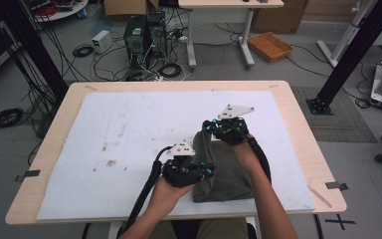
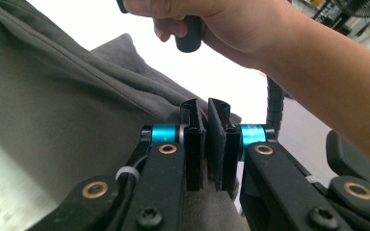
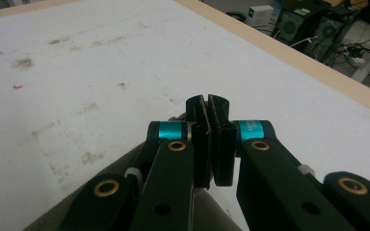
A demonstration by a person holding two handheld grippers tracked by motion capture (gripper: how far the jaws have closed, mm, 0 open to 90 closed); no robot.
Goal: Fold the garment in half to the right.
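A dark grey-green cloth [image 1: 226, 172] lies folded on the white mat [image 1: 129, 129], near the table's front edge right of centre. My left gripper [image 1: 210, 172] is at the cloth's near left edge, its jaws shut with a fold of cloth [image 2: 53, 96] pinched between them. The left gripper [image 2: 207, 108] points along the fabric toward the person's other hand [image 2: 231, 29]. My right gripper [image 1: 206, 125] holds the far left corner raised off the mat, jaws shut. Below the right gripper [image 3: 207, 103] the cloth [image 3: 211, 207] hangs under the jaws.
The wooden table [image 1: 298, 124] has its rim showing around the stained mat. On the floor behind are computer towers [image 1: 144, 35], tangled cables [image 1: 169, 69] and a wicker tray [image 1: 270, 46]. Black frame posts [image 1: 353, 55] stand at the right and left.
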